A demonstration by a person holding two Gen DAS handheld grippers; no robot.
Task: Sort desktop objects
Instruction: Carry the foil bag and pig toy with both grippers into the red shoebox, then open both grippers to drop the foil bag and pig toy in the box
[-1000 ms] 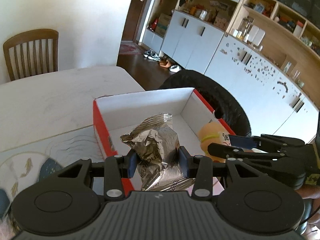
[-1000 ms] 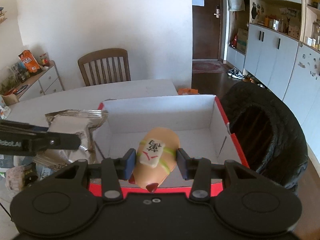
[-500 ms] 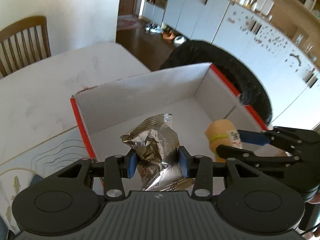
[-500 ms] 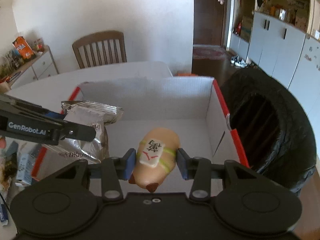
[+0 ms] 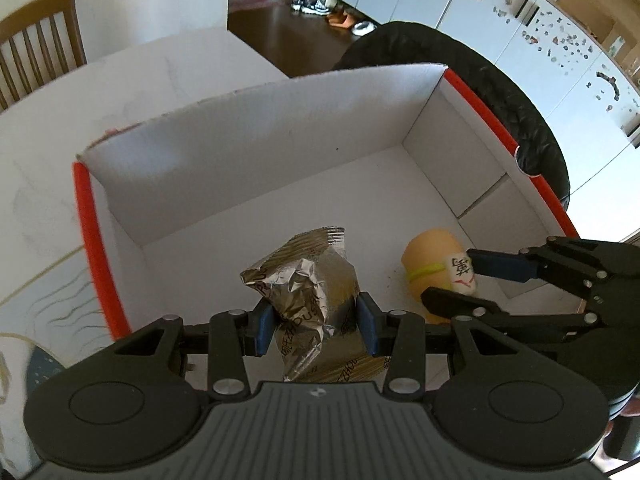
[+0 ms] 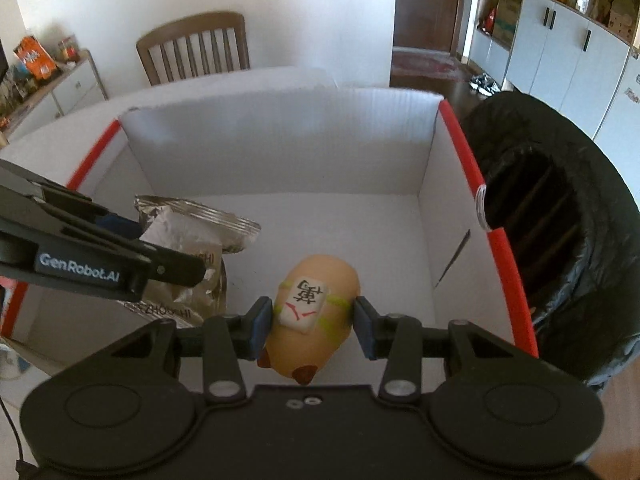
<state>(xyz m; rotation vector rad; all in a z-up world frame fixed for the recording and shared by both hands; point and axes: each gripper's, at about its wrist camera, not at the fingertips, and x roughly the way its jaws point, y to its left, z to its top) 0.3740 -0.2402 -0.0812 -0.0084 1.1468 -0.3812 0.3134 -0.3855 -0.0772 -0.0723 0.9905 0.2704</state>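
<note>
A white cardboard box with red rims lies open below both grippers. My left gripper is shut on a crinkled silver foil snack bag, held inside the box above its floor. To its right, my right gripper is shut on a tan rounded toy with a white tile bearing a black character and a yellow-green band. The toy also hangs within the box walls. Both pairs of blue pads press on their objects.
The box sits on a white table. A black-lined bin stands right of the box. A wooden chair is behind the table. Small items lie at the table's left. White cabinets line the far wall.
Both grippers have sunk and tilted downward, carrying the foil bag and the toy from above the near rim down into the box. Neither grip has changed.
</note>
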